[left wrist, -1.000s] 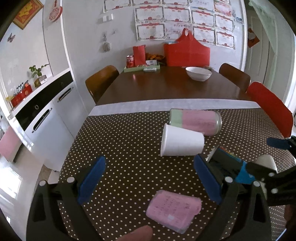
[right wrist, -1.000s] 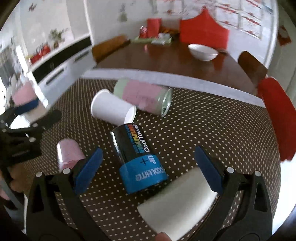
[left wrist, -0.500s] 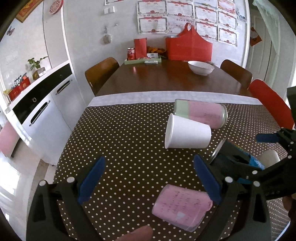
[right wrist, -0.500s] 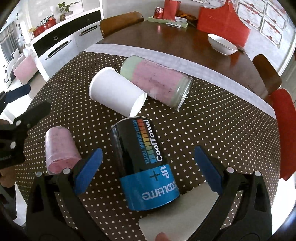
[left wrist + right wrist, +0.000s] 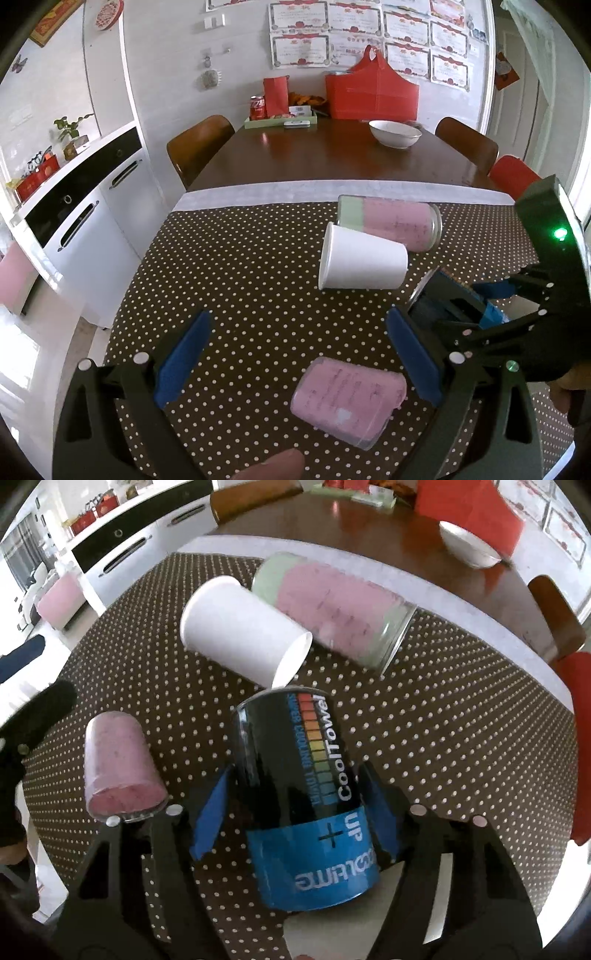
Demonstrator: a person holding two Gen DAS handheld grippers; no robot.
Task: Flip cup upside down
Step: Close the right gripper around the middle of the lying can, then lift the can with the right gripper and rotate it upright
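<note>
Right gripper (image 5: 295, 805) fingers pressed against both sides of the black-and-blue can (image 5: 306, 797), which lies on its side on the dotted tablecloth (image 5: 461, 738). Left gripper (image 5: 295, 354) fingers spread wide, over the small pink cup (image 5: 347, 402) lying just left of the can. Past the can, white paper cup (image 5: 240, 642) on its side, rim nearly touching the can's far end. Beyond it, touching, a pink-and-green jar (image 5: 332, 609). Bare cloth right of the can.

Bright daylight, blown-out edges, strong fisheye warping.
</note>
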